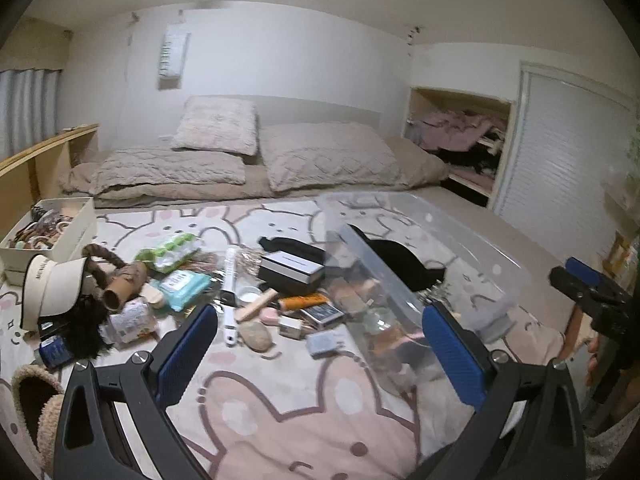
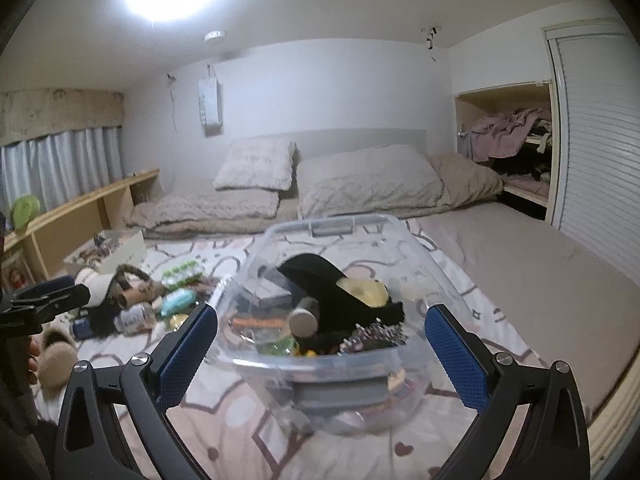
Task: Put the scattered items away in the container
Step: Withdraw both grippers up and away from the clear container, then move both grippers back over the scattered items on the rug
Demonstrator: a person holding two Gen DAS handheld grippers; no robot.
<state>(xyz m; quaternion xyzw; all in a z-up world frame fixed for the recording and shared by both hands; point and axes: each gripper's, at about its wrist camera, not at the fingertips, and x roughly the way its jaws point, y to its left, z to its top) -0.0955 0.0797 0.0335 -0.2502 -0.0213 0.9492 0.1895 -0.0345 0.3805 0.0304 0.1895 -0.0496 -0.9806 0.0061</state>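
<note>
Both the left gripper (image 1: 320,356) and right gripper (image 2: 322,354) stand wide, empty; clear container (image 2: 320,364) sits between right jaws, so lower squarely before releasing future items.

The cream sun visor (image 1: 52,286) has dark letters on its band, but they are too small and turned to read, and no other words can be read.

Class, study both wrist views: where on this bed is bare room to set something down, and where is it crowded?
Free: the plain sheet right of the clear container, and the blanket in front of the left gripper. Crowded: between container and white box.
</note>
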